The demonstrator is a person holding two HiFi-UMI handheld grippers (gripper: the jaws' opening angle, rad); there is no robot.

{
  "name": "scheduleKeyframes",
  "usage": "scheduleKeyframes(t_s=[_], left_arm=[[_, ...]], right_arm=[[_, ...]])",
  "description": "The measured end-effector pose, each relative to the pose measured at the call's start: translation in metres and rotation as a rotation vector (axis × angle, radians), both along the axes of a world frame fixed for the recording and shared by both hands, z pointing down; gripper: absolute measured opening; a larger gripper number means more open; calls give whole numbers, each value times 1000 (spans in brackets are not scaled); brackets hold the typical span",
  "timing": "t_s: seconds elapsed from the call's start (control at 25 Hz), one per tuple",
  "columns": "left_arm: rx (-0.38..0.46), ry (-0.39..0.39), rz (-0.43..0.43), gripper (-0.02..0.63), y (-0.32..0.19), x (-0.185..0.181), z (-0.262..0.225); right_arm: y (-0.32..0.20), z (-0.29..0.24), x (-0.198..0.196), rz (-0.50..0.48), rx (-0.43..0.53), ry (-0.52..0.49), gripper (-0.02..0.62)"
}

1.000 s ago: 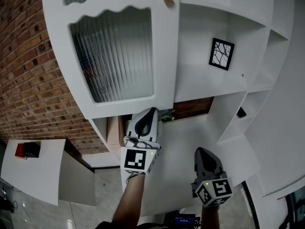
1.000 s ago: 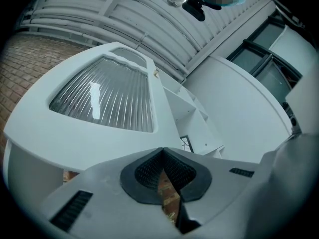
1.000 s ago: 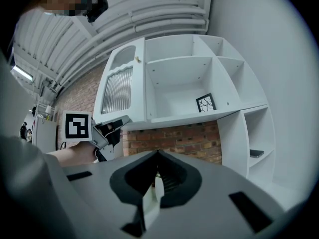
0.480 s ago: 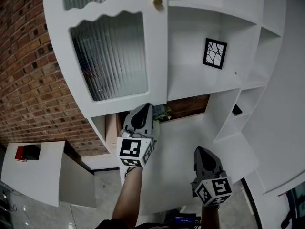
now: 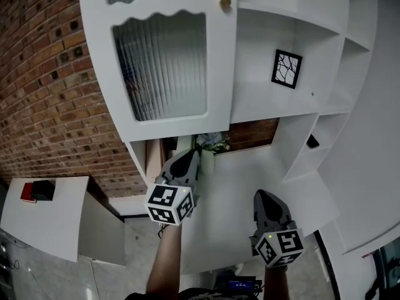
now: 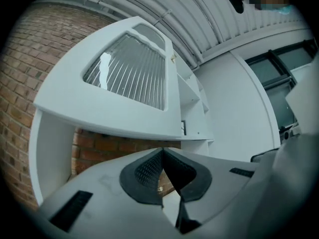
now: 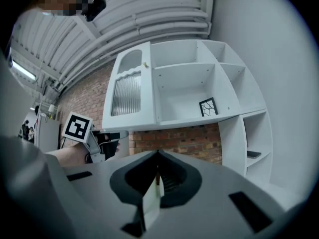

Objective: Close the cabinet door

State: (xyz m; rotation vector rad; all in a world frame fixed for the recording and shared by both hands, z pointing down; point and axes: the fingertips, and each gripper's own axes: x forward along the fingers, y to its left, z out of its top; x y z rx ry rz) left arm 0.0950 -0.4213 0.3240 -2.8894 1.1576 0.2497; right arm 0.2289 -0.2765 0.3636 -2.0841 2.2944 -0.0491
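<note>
The white cabinet door (image 5: pixel 162 67) has a ribbed glass pane and a brass knob (image 5: pixel 225 4). In the right gripper view the door (image 7: pixel 127 93) looks flush or nearly flush with the cabinet front. My left gripper (image 5: pixel 190 156) is shut and holds nothing; it points up just under the door's lower edge, apart from it. From its own view the door (image 6: pixel 129 68) looms overhead beyond the closed left gripper (image 6: pixel 163 151). My right gripper (image 5: pixel 262 197) hangs lower to the right, shut and empty, aimed at the open shelves; its closed tips (image 7: pixel 158 153) show in its own view.
Open white shelves hold a framed black-and-white picture (image 5: pixel 287 69) and a dark object (image 5: pixel 312 144) in a side cubby. A small plant (image 5: pixel 211 142) stands in the niche under the door. Brick wall (image 5: pixel 56 92) at left. A white table (image 5: pixel 44 224) carries a red-and-black box (image 5: pixel 36 194).
My left gripper has dropped down and left, away from the door's lower edge where its tip was a second ago. The right gripper has hardly moved.
</note>
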Motion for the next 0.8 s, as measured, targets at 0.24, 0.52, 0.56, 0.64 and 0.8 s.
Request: scheduleKeyframes(t_s=[0.24, 0.52, 0.56, 0.64, 0.8], left_arm=[[-8, -27, -7, 15, 53, -24, 18], [-53, 79, 34, 15, 100, -56, 22], [-52, 76, 32, 15, 105, -58, 24], [-47, 61, 24, 15, 110, -61, 27], [-43, 52, 28, 15, 115, -62, 27]], right_arm=[[13, -1, -29, 0, 14, 55, 0], [34, -2, -45, 24, 35, 49, 0], [36, -2, -47, 27, 35, 51, 0], [38, -1, -50, 30, 34, 59, 0], [40, -2, -56, 29, 31, 63, 0]])
